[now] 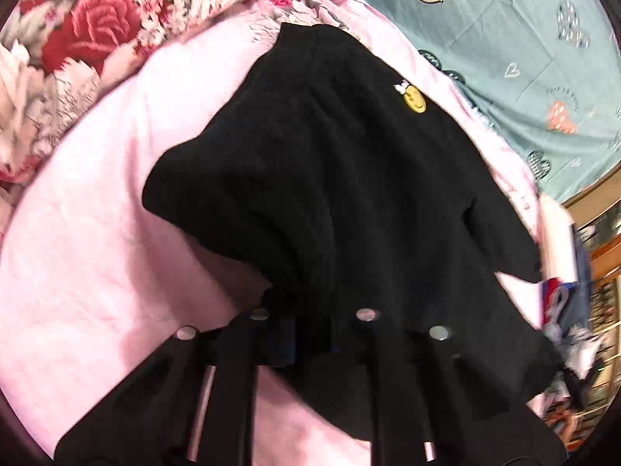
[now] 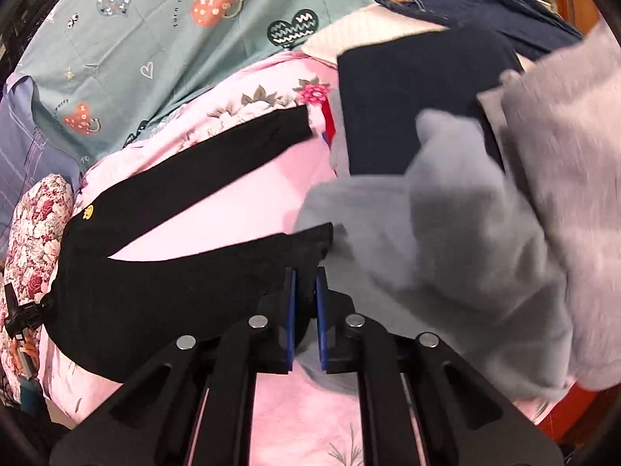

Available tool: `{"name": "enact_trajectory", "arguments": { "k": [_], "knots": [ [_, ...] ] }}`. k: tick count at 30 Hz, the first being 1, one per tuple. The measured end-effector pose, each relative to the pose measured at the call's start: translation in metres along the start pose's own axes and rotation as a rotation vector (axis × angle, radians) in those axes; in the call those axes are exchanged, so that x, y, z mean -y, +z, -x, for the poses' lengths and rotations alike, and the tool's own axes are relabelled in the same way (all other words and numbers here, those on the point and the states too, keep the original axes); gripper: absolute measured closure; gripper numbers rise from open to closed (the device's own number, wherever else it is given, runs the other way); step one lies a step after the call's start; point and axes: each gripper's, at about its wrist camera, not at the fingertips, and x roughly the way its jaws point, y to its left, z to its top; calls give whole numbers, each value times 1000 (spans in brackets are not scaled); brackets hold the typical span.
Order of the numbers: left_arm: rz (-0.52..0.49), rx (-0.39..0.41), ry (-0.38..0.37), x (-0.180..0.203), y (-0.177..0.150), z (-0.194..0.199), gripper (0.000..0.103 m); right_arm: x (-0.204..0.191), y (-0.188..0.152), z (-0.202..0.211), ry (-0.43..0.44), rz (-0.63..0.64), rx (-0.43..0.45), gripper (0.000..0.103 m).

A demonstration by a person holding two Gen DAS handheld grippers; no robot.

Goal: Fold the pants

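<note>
While black knit pants [image 2: 163,291] with a small yellow smiley patch [image 1: 414,99] lie spread on a pink floral bedsheet [image 1: 97,252], the right gripper [image 2: 306,299] pinches the near leg's hem; the left gripper [image 1: 310,334] is buried in waistband fabric, its grip unclear. Grey clothing [image 2: 485,233] lies at right.

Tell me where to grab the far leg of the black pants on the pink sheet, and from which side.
Grip the far leg at its cuff end, coming from the clothes-pile side. The leg lies flat and straight on the pink sheet, splayed apart from the near leg, whose cuff the right gripper already pinches. The open cuff edge probably offers the easiest hold.
</note>
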Motion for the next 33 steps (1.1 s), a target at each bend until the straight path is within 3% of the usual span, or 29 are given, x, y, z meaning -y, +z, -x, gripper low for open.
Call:
{"name": "enact_trajectory", "arguments": {
  "k": [2, 5, 7, 10, 11, 12, 13, 15, 17, 18, 19, 21, 22, 25, 30, 33],
  "knots": [
    [-13, 44, 34, 5, 2, 10, 92, -4, 7, 1, -11, 18, 5, 94],
    [8, 125, 9, 2, 0, 46, 92, -3, 16, 11, -16, 9, 32, 95],
    [0, 169, 4, -2, -6, 70, 92, -8, 14, 5, -71, 68, -32, 94],
    [-53, 153, 134, -7, -15, 79, 91, -11, 16, -14, -232, 107, -122, 86],
    [-67, 126, 184, -9, -16, 73, 87, -10, 21, -13, -249, 108, -104, 85],
    [-74, 70, 233, -15, -16, 65, 78, -11, 28, -8, -248, 107, -64, 78],
    [-64, 33, 253, -21, -16, 60, 74, -14, 38, 0, -227, 104, -6, 66],
    [-60, 15, 280, -30, -15, 62, 45, -27, 57, 13, -151, 121, 95, 47],
    [-82, 63, 321, -28, -12, 80, 30, -62, 82, 15, -71, 229, 166, 40],
    [-96, 87, 332, -28, -9, 89, 28, -77, 90, 10, -53, 288, 175, 37],
    [-111, 111, 341, -24, -4, 96, 26, -102, 101, -2, -28, 390, 175, 32],
    [-134, 159, 348, -14, 12, 108, 11, -145, 118, -40, -8, 553, 125, 30],
    [-150, 179, 341, -7, 22, 109, 10, -171, 128, -69, -6, 605, 93, 30],
    [-227, 189, 294, 20, 57, 95, 4, -233, 148, -137, 135, 665, -20, 30],
    [-297, 93, 311, 52, 115, 27, 4, -342, 151, -224, 263, 878, -99, 31],
    [-323, 52, 319, 55, 141, -6, 4, -396, 143, -270, 296, 1020, -153, 39]
  ]
}}
